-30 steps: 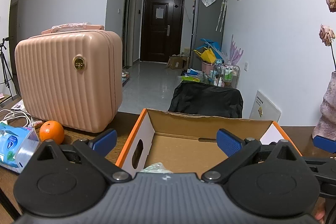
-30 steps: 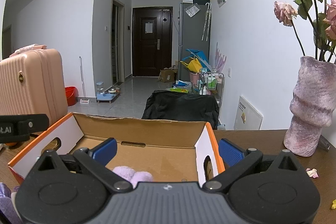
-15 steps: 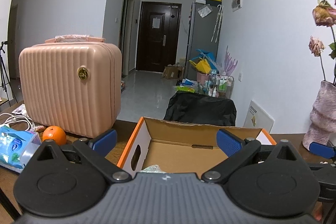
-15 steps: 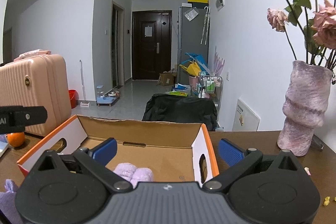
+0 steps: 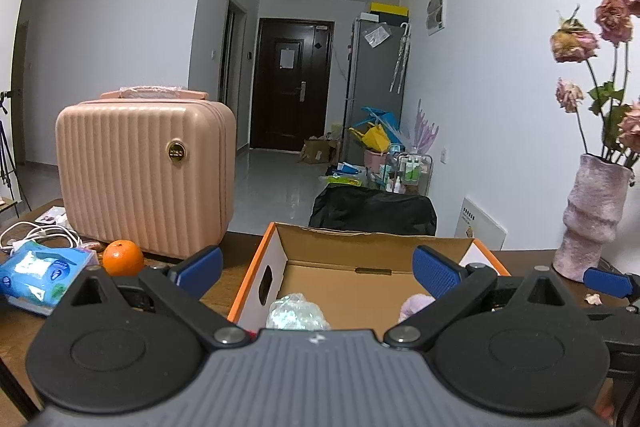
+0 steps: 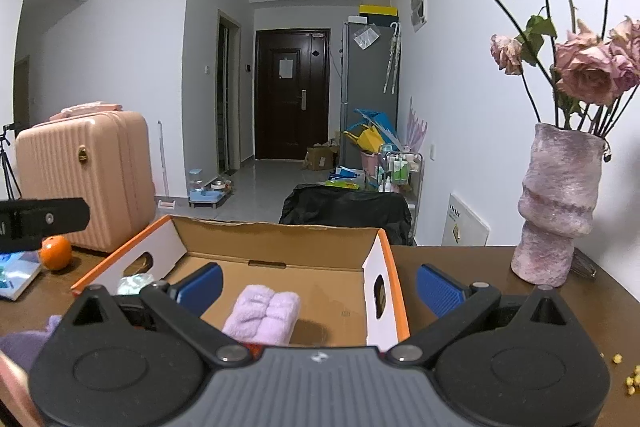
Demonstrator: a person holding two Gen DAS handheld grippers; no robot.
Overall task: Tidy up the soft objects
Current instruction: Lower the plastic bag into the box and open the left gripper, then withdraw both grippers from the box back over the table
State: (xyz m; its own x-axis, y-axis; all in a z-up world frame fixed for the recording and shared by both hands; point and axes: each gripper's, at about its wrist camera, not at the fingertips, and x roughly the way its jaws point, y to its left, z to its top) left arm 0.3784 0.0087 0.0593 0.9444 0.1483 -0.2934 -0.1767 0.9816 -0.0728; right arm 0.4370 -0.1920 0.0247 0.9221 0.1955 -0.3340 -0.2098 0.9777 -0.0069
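Note:
An open cardboard box (image 5: 344, 243) (image 6: 280, 239) with orange rims stands on the brown table. Inside lie a folded lilac towel (image 6: 264, 315) (image 5: 414, 307) and a crinkly pale green bag (image 5: 296, 313) (image 6: 134, 283). My left gripper (image 5: 316, 267) hovers open above the box's near side, nothing between its blue pads. My right gripper (image 6: 318, 285) is open too, held over the box's right half just behind the towel. A purple soft thing (image 6: 24, 341) shows at the lower left of the right wrist view.
A pink ribbed suitcase (image 5: 144, 179) stands left of the box, with an orange (image 5: 123, 258), a blue tissue pack (image 5: 40, 271) and white cables (image 5: 36, 233) beside it. A pink vase (image 6: 560, 207) of dried roses stands at the right. Yellow crumbs (image 6: 624, 371) dot the table.
Both grippers have pulled back and risen; the box looks smaller and the towel and bag inside show more. Both stay open.

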